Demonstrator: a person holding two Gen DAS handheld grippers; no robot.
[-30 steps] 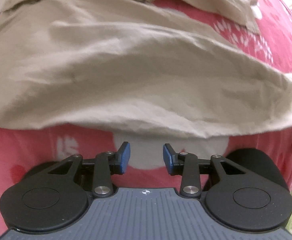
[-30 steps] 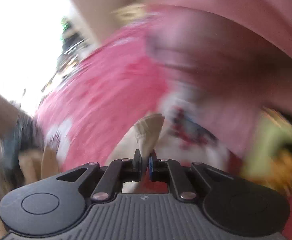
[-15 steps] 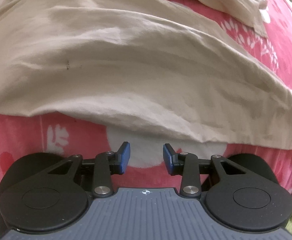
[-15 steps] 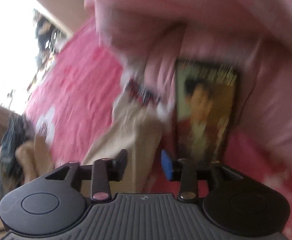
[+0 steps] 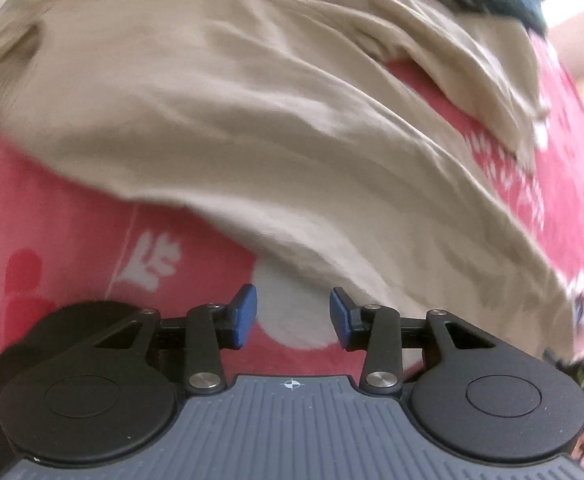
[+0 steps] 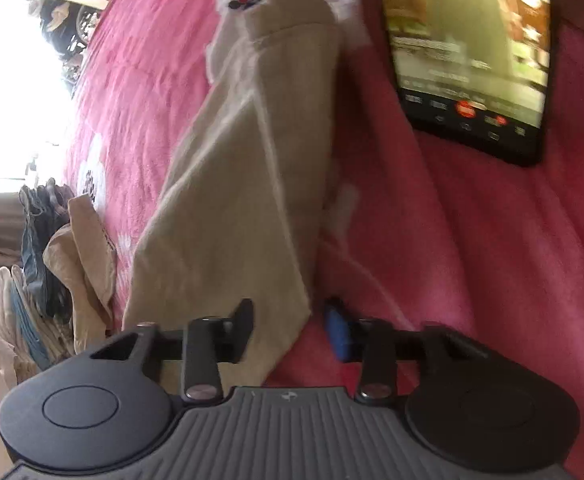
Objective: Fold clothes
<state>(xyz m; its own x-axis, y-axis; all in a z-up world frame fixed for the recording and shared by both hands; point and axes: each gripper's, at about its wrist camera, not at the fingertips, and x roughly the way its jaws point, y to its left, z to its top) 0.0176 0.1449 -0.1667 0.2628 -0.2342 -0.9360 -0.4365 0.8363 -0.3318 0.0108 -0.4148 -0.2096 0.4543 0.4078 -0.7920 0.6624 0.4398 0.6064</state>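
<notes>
Beige trousers [image 5: 252, 120], thin creased cotton, lie spread on a fuzzy pink blanket [image 5: 52, 220]. Left gripper [image 5: 292, 316] opening, nothing between its blue pads, cloth edge just beyond. Right gripper [image 6: 288, 332] closing, partly apart, trouser-leg end [image 6: 232, 220] between, not pinched; a second ago it clamped a cloth tip. Dark tablet [image 6: 472, 52] nearby.

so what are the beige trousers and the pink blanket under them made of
Beige trousers: seemingly a thin woven cotton or similar, matte; it holds fine creases and soft folds, clearest in the left wrist view. Pink blanket: apparently a plush fleece, fuzzy and slightly sheeny, with a soft nap and rounded ripples. Exact fibres cannot be told.
</notes>
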